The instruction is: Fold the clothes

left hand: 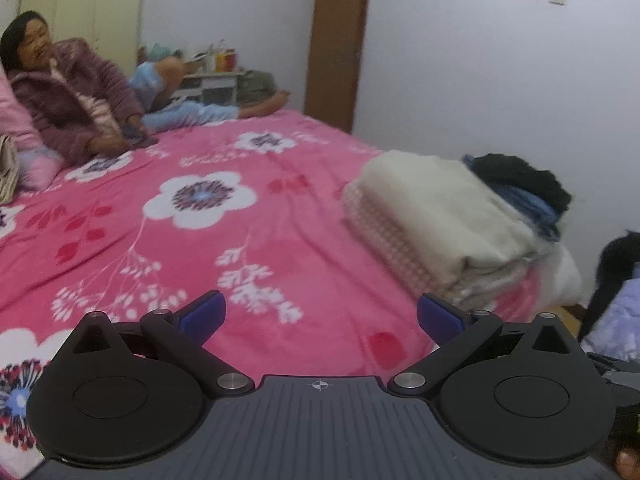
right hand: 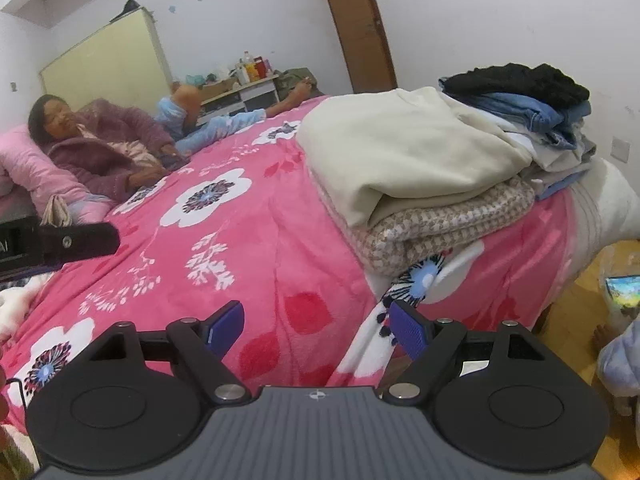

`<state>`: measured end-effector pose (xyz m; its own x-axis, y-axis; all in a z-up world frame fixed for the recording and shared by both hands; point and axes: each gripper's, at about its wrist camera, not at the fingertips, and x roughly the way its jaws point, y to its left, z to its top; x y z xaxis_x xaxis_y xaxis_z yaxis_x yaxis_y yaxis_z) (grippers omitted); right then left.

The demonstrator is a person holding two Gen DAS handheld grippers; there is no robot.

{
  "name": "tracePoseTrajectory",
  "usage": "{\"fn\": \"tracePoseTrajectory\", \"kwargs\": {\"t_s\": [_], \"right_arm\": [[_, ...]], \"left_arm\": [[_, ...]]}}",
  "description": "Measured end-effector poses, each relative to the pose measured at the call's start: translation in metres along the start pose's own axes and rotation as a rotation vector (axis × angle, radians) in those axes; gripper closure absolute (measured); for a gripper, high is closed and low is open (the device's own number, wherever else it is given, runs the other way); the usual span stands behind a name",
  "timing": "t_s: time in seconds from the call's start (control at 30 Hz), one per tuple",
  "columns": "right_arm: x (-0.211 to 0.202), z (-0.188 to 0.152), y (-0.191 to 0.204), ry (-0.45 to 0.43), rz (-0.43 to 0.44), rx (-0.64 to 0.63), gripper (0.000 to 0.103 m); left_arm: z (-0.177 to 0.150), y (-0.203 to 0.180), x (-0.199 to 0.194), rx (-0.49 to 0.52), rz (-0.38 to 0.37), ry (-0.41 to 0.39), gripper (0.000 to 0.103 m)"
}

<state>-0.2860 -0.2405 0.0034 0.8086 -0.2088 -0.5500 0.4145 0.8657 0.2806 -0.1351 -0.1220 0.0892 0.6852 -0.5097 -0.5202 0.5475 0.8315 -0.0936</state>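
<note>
A stack of folded clothes sits on the right side of a pink flowered bed (left hand: 248, 248) (right hand: 260, 248). On top lies a cream garment (left hand: 436, 216) (right hand: 396, 148) over a checked beige one (left hand: 384, 240) (right hand: 444, 224). Behind them lie blue denim (right hand: 532, 110) and a black garment (left hand: 520, 178) (right hand: 520, 80). My left gripper (left hand: 320, 316) is open and empty above the bedspread, left of the stack. My right gripper (right hand: 318, 326) is open and empty over the bed's near edge, below the stack.
A person in a purple robe (left hand: 76, 96) (right hand: 108, 144) reclines at the far left of the bed with legs stretched across it. A wardrobe (right hand: 108, 64), a cluttered white shelf (right hand: 240, 88) and a brown door frame (left hand: 336, 40) stand behind. A wooden floor (right hand: 576, 308) lies at the right.
</note>
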Motion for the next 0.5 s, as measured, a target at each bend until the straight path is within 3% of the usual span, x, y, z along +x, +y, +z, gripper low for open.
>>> {"fn": "tracePoseTrajectory", "kwargs": {"t_s": [0.17, 0.3, 0.5], "right_arm": [[0.005, 0.001, -0.001, 0.002, -0.026, 0.01, 0.02], [0.006, 0.001, -0.004, 0.001, -0.044, 0.022, 0.02], [0.01, 0.0, -0.006, 0.006, -0.069, 0.02, 0.02]], "left_arm": [[-0.002, 0.007, 0.011, -0.057, 0.003, 0.022, 0.0], [-0.005, 0.005, 0.021, -0.066, 0.025, 0.088, 0.001], [-0.008, -0.005, 0.025, 0.04, 0.079, 0.099, 0.001]]}}
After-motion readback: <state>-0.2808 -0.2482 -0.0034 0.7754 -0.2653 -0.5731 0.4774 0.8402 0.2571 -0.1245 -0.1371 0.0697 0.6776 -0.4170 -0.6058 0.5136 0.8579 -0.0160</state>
